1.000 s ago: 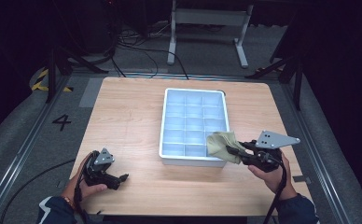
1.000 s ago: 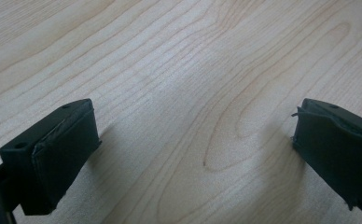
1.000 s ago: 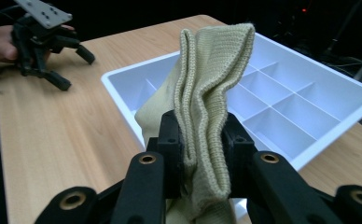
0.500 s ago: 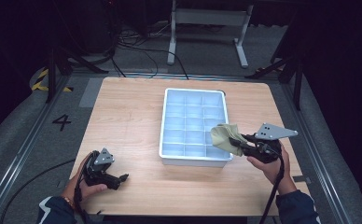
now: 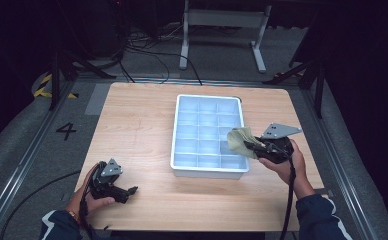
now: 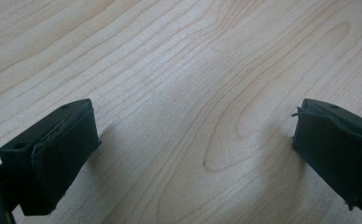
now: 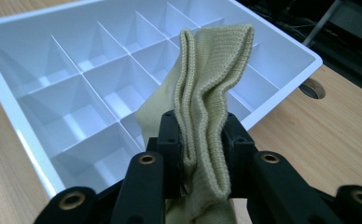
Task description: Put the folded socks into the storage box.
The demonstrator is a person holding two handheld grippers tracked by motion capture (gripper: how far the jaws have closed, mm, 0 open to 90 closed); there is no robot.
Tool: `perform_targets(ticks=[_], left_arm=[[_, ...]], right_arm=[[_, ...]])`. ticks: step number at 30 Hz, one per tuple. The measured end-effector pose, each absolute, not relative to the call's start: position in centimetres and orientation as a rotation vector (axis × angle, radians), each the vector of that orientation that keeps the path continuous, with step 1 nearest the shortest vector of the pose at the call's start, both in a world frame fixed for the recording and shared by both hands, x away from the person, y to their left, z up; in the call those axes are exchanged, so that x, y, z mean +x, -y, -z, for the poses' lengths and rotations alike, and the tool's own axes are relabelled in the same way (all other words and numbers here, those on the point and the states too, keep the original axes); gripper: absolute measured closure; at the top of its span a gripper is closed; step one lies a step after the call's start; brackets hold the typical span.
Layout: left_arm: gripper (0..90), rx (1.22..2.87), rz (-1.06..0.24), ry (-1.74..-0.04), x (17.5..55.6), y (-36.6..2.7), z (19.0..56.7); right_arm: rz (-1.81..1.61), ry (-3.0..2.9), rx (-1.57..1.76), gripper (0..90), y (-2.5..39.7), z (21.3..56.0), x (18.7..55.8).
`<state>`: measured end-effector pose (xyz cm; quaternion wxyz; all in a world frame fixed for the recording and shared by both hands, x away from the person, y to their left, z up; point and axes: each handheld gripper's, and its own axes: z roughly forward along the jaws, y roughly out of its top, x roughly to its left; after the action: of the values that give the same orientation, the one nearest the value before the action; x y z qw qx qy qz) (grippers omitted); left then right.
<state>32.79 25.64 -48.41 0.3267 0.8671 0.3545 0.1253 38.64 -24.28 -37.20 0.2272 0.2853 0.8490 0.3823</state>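
The sock's (image 7: 207,116) lower end runs off the right gripper view's bottom edge.

Ribbed knit cloth (image 7: 207,107) — matt, glossy white plastic tray (image 7: 25,135), smooth pale wood table (image 6: 179,70)

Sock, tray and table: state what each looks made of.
Sock: pale yellow-green knit fabric, likely cotton or a blend; ribbed stitches and a soft fold show between the right gripper's jaws.
Tray: white moulded plastic by its look, smooth, slightly glossy thin dividers.
Table: light wood or wood-look laminate; matt grain lines.
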Motion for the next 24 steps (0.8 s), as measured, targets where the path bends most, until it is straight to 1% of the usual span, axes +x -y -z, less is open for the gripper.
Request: perform_targets(ticks=[8, 24], left_arm=[[0.2, 2.271, -0.328, -0.929, 32.8, -25.6, 48.4], [0.2, 2.272, -0.328, -0.928, 32.8, -25.6, 48.4]], right_arm=[[-0.925, -2.405, 0.732, 73.8, 22.4, 37.3, 39.9], [-0.67, -2.536, 0.688, 73.8, 19.7, 38.7, 42.1]])
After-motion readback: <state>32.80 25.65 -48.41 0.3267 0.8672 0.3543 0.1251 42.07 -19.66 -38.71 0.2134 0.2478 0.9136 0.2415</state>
